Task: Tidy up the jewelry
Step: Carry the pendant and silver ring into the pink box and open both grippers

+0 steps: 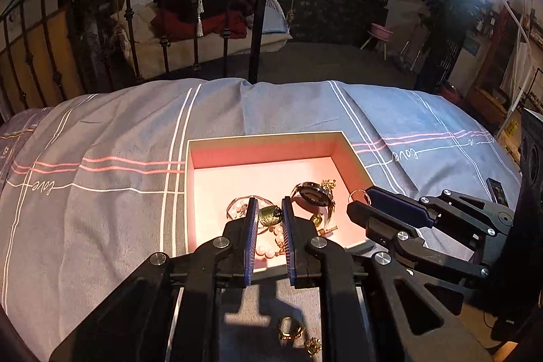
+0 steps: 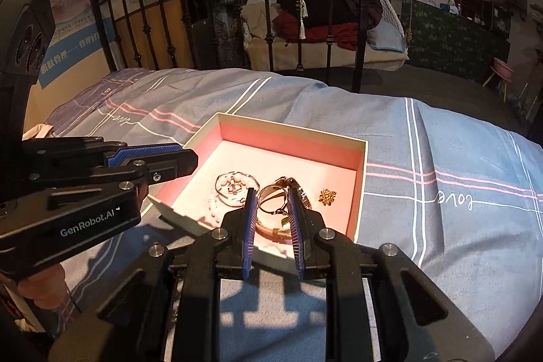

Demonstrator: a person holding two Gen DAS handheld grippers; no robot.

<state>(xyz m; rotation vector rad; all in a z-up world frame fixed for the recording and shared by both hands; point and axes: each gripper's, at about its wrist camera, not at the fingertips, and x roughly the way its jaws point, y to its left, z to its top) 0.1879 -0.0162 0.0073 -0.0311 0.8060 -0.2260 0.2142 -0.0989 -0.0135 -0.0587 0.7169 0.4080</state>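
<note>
A pink-lined open box [image 1: 264, 150] lies on the bed and also shows in the right wrist view [image 2: 292, 138]. Inside lie a pearl bracelet [image 1: 268, 246], a watch [image 1: 314, 192] and a gold brooch [image 2: 327, 195]. My left gripper [image 1: 268, 212] is shut on a green-gold earring [image 1: 270, 215] above the box. My right gripper [image 2: 271, 202] is shut on a thin hoop ring [image 2: 271, 201] over the box's near side; it also shows in the left wrist view [image 1: 359, 202]. Gold earrings [image 1: 298, 336] lie on the blanket below my left gripper.
The box rests on a grey-blue striped blanket [image 1: 118, 158]. A black iron bed frame [image 1: 163, 22] stands behind the bed. The left gripper body [image 2: 101, 178] reaches in beside the box's left rim.
</note>
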